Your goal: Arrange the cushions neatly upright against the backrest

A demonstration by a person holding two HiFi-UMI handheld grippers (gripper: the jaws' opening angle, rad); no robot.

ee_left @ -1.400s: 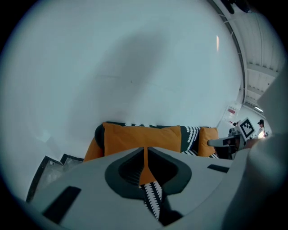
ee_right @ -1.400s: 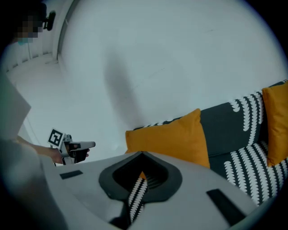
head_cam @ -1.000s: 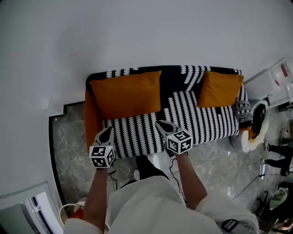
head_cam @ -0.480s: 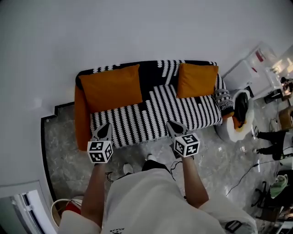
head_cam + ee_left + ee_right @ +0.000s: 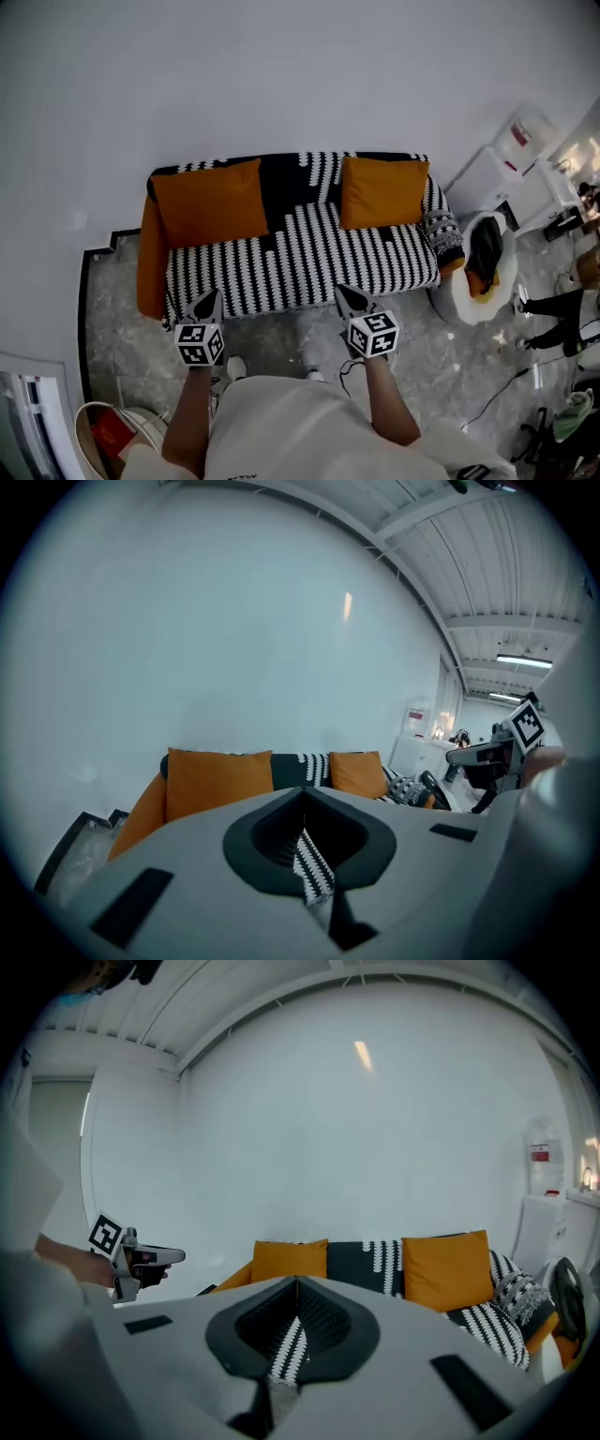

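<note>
The wide left cushion (image 5: 208,202) and smaller right cushion (image 5: 382,192) stand upright against the backrest (image 5: 298,173), long sides running left to right. The left gripper (image 5: 207,300) and right gripper (image 5: 346,294) are clenched, empty, near the front of the sofa (image 5: 300,267)

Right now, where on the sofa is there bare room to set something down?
The seat is bare along its whole front, from the orange armrest to the patterned pillow. Behind it, a gap is open between the left cushion and the right cushion. Crowded only at the right end.
</note>
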